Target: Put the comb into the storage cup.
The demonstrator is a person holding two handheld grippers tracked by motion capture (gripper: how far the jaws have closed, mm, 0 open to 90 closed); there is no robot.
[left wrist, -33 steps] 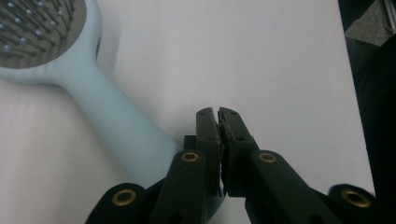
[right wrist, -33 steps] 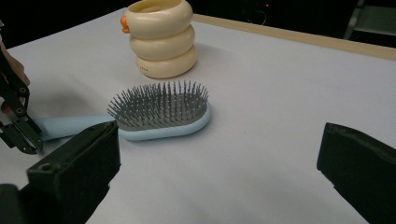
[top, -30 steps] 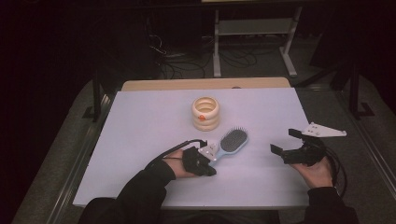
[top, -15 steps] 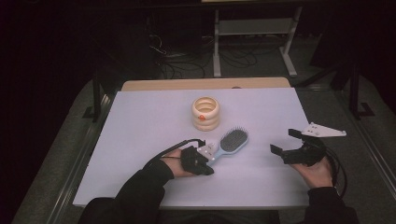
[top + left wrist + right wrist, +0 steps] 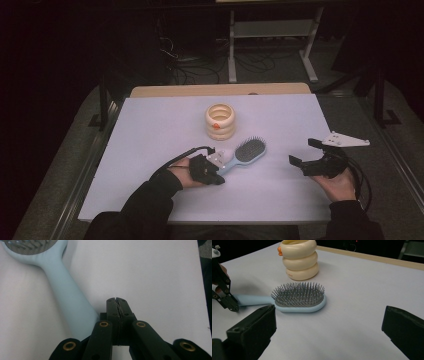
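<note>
A pale blue hairbrush (image 5: 243,154) is seen lying bristles-up on the white table (image 5: 150,130), just in front of a cream ringed cup (image 5: 220,121), its long axis running from the head down-left to the handle. The left gripper (image 5: 117,300) is pressed shut and empty just beside the handle's end, by far the nearer claw. The right gripper (image 5: 304,153) is held wide open, well apart. The missed grip is made plain in the left gripper view.

Bare table (image 5: 150,130) lies wide around hairbrush (image 5: 247,151); only ringed cup (image 5: 220,121) stands just behind it.
</note>
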